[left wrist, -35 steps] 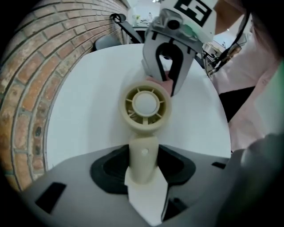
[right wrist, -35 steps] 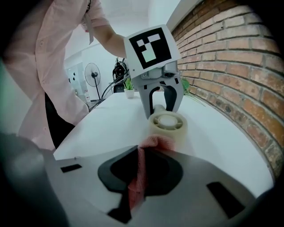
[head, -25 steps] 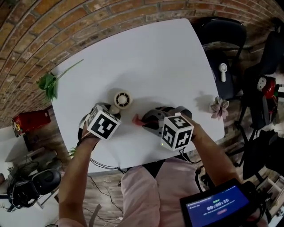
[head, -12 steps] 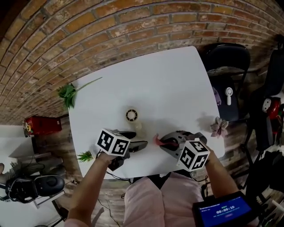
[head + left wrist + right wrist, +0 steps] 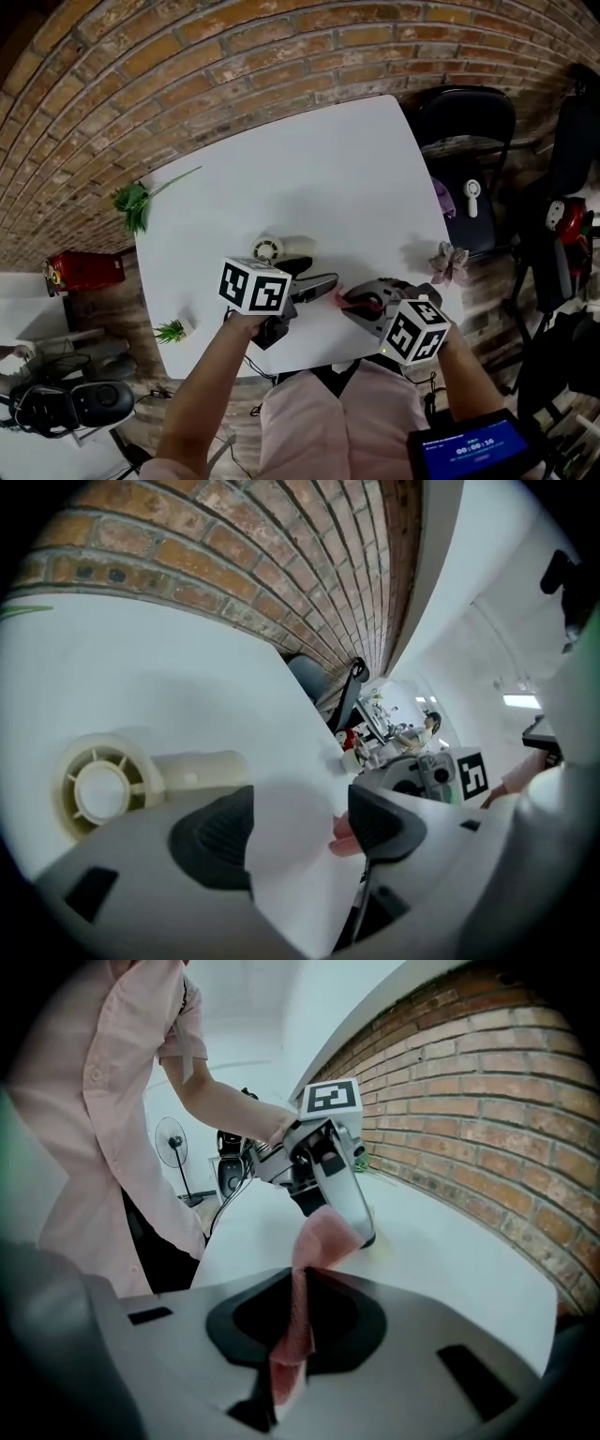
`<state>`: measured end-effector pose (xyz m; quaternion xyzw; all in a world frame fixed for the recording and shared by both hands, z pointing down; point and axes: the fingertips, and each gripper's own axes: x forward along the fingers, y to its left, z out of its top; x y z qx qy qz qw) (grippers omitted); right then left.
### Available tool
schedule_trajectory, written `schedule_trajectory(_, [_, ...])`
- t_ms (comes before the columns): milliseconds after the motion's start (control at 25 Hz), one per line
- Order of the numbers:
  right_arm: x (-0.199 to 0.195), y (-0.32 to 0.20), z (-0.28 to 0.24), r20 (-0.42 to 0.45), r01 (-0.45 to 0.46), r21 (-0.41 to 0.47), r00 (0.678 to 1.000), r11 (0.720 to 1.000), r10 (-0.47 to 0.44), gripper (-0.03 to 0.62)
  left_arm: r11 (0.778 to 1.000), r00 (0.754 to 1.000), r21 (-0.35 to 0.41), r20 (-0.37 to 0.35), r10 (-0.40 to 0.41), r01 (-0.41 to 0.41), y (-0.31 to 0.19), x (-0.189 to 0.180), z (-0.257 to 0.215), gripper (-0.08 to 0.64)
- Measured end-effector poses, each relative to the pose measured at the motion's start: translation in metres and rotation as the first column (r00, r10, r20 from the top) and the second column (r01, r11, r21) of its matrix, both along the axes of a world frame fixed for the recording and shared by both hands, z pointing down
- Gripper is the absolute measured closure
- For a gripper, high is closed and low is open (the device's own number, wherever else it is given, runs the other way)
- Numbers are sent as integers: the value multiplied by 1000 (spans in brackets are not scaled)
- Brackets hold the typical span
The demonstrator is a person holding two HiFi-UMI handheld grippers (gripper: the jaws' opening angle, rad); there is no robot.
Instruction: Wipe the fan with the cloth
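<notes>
Lying on its side on the table (image 5: 309,159): fan (image 5: 103,789), handle partly hidden by a jaw of the left gripper (image 5: 298,825). Left gripper just beside fan, jaws wide, just been opening, only bare tabletop between them. Right gripper (image 5: 298,1321), farther from fan, clamped on pink cloth (image 5: 321,1239); cloth's lower end out of sight.

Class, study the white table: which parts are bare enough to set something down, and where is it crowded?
Bare: the wide far half of the table, from the green sprig across to the right corner, beyond the fan. Crowded: the near edge, where the fan, the left gripper, jaws just opened and empty, and the right gripper clamping the cloth meet.
</notes>
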<state>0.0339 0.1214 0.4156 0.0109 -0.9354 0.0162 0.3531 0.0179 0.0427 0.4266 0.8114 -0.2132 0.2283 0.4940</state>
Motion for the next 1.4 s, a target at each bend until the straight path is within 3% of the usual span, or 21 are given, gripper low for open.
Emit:
schedule_trajectory(120, [-1, 0, -1, 14, 0, -10, 1000, 1000, 0, 562, 996, 998, 65, 16, 56, -57, 6, -7, -21, 239])
schedule_trajectory(200, [-6, 0, -1, 20, 6, -17, 1000, 1000, -6, 561, 982, 991, 149, 84, 107, -118, 7, -22, -34, 239])
schedule_trajectory(280, [-13, -1, 0, 27, 12, -26, 1000, 1000, -11, 561, 947, 966, 249, 210, 151, -202, 1, -43, -44, 239])
schedule_trajectory(320, [-16, -1, 0, 30, 13, -33, 999, 999, -12, 561, 919, 938, 294, 300, 174, -264, -3, -55, -46, 238])
schedule_trajectory(360, [-19, -2, 0, 32, 10, -41, 999, 999, -9, 561, 881, 892, 325, 406, 199, -345, -8, -67, -45, 233])
schedule_trajectory(400, [-22, -3, 1, 32, 3, -49, 999, 999, -1, 561, 833, 824, 335, 520, 225, -440, -14, -78, -41, 220])
schedule_trajectory(480, [-30, -7, 4, 24, -27, -64, 999, 998, 28, 561, 724, 657, 300, 703, 271, -620, -24, -93, -26, 186])
schedule_trajectory(520, [-34, -10, 7, 15, -45, -73, 999, 996, 46, 561, 673, 585, 270, 755, 296, -689, -28, -96, -17, 177])
schedule_trajectory(560, [-38, -12, 9, 2, -62, -82, 998, 995, 62, 561, 631, 532, 238, 781, 327, -738, -29, -97, -7, 167])
schedule_trajectory(640, [-47, -14, 16, -29, -92, -108, 996, 990, 89, 561, 579, 475, 187, 785, 398, -793, -28, -94, 12, 152])
schedule_trajectory(800, [-65, -17, 27, -54, -135, -192, 990, 972, 127, 561, 526, 418, 127, 769, 484, -841, -26, -96, 39, 144])
schedule_trajectory(960, [-75, -24, 39, -75, -169, -232, 985, 958, 156, 561, 504, 405, 112, 752, 520, -856, -26, -95, 52, 147])
schedule_trajectory(1120, [-80, -31, 48, -110, -194, -241, 979, 951, 172, 561, 463, 364, 96, 763, 534, -881, -28, -97, 58, 183])
schedule_trajectory(1240, [-84, -38, 51, -106, -237, -276, 971, 932, 215, 561, 447, 357, 97, 759, 544, -889, -28, -97, 58, 184])
schedule_trajectory(1400, [-90, -53, 55, -128, -335, -306, 942, 891, 310, 561, 447, 358, 96, 755, 549, -889, -27, -97, 58, 184])
